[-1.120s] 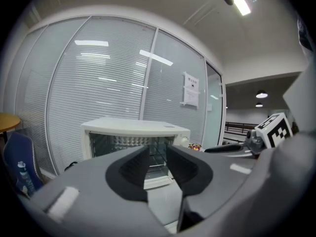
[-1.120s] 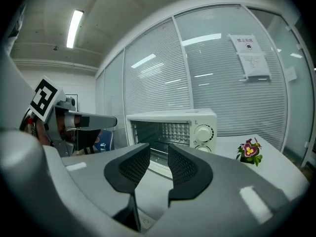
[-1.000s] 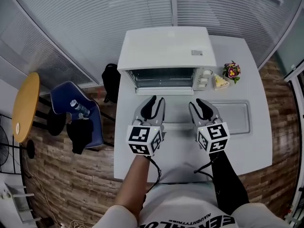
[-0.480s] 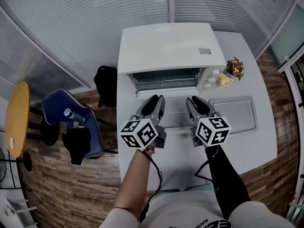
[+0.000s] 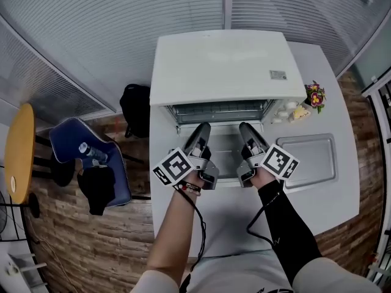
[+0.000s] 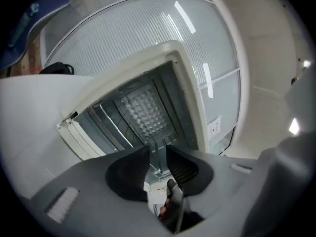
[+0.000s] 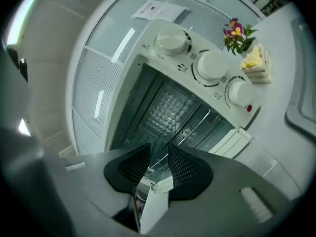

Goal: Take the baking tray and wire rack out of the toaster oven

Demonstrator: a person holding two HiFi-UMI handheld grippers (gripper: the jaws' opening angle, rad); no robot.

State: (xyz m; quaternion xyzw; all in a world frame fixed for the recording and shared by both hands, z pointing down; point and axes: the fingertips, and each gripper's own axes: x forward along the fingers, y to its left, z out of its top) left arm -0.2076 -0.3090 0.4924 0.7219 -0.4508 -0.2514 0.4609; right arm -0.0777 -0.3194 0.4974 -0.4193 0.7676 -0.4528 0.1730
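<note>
The white toaster oven (image 5: pixel 223 66) stands at the back of the white table (image 5: pixel 232 218) with its glass door (image 5: pixel 224 151) folded down. The wire rack (image 5: pixel 220 111) sits inside the cavity; its bars also show in the left gripper view (image 6: pixel 111 125) and the right gripper view (image 7: pixel 200 127). A grey baking tray (image 5: pixel 308 160) lies on the table, right of the door. My left gripper (image 5: pixel 201 129) (image 6: pixel 157 151) and right gripper (image 5: pixel 244 129) (image 7: pixel 158 156) hover side by side over the door, pointing into the cavity. Both are open, nothing between the jaws.
The oven's knobs (image 7: pixel 210 65) are on its right side. A small flower pot (image 5: pixel 316 94) and a yellow cake piece (image 5: pixel 299 112) stand right of the oven. On the floor at left are a black bag (image 5: pixel 135 105), a blue chair (image 5: pixel 85 157) and a yellow round table (image 5: pixel 18 151).
Both grippers have moved forward and down toward the oven mouth and have rolled, so their marker cubes now face outward. Jaw gaps look the same.
</note>
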